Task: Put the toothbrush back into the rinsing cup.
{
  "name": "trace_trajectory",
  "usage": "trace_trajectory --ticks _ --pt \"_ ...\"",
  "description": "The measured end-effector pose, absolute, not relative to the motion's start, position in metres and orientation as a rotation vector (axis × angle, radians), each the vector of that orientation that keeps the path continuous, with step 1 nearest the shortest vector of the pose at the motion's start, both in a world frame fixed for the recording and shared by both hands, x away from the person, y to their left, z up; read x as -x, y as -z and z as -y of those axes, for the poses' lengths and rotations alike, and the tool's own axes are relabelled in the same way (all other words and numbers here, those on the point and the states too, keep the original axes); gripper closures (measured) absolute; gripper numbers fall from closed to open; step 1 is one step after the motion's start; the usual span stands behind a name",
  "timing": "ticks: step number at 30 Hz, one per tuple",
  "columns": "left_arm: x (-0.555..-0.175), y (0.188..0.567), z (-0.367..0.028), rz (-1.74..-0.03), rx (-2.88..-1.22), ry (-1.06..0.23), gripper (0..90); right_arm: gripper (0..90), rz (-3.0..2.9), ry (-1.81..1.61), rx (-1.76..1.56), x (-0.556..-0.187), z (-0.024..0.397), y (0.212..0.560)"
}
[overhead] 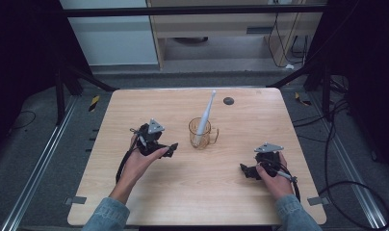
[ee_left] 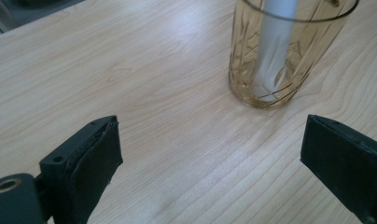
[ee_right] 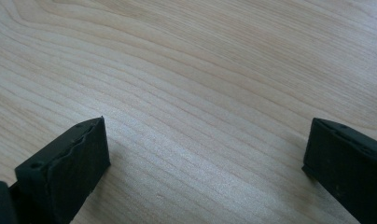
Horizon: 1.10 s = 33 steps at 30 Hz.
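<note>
A pale wooden table [overhead: 197, 192] with a small dark disc [overhead: 228, 100] near its far edge stood on grey carpet between metal floor rails, with a light cabinet [overhead: 216, 29] at the top of the frame and cables at the right. At the table's centre an amber glass mug [overhead: 200, 133] held a white toothbrush [overhead: 206, 115] leaning upward. The left gripper [overhead: 171, 149], just left of the mug, and the right gripper [overhead: 245, 171], at lower right, both rested with jaws spread wide and empty.

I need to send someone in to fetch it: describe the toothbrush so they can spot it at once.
Start at the wooden table and look to its middle, between the person's two hands. There stands a clear amber glass mug with a handle. The toothbrush is the long, pale stick standing in it, leaning and rising well above the rim, the only tall thing on the table.
</note>
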<state>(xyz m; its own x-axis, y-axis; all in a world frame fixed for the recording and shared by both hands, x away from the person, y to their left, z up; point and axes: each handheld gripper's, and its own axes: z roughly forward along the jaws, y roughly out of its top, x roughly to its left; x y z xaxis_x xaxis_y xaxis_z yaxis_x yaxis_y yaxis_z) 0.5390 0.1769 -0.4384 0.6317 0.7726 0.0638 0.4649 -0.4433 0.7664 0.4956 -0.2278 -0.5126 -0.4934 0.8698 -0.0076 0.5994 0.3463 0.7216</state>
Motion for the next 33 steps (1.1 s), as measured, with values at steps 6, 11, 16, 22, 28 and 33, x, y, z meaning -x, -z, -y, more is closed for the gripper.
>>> trace_trajectory --ticks 6,11,16,22,28,33 --pt "-0.538 0.448 -0.197 -1.014 -2.112 -0.536 4.6 0.3 -2.224 -0.942 -1.290 -0.496 0.228 0.513" --pt "-0.539 0.454 -0.213 -1.060 -2.121 -0.541 4.6 0.3 -2.223 -0.943 -1.290 -0.496 0.228 0.513" --pt "-0.540 0.461 -0.225 -1.097 -2.125 -0.541 4.6 0.3 -2.223 -0.942 -1.290 -0.496 0.228 0.513" --pt "-0.541 0.471 -0.244 -1.159 -2.113 -0.545 4.7 0.3 -2.224 -0.942 -1.290 -0.496 0.228 0.513" --pt "-0.542 0.476 -0.255 -1.193 -2.096 -0.560 5.0 0.3 -2.224 -0.943 -1.291 -0.496 0.228 0.513" --pt "-0.549 0.478 -0.261 -1.228 -2.059 -0.592 5.7 0.3 -2.224 -0.942 -1.290 -0.496 0.228 0.513"
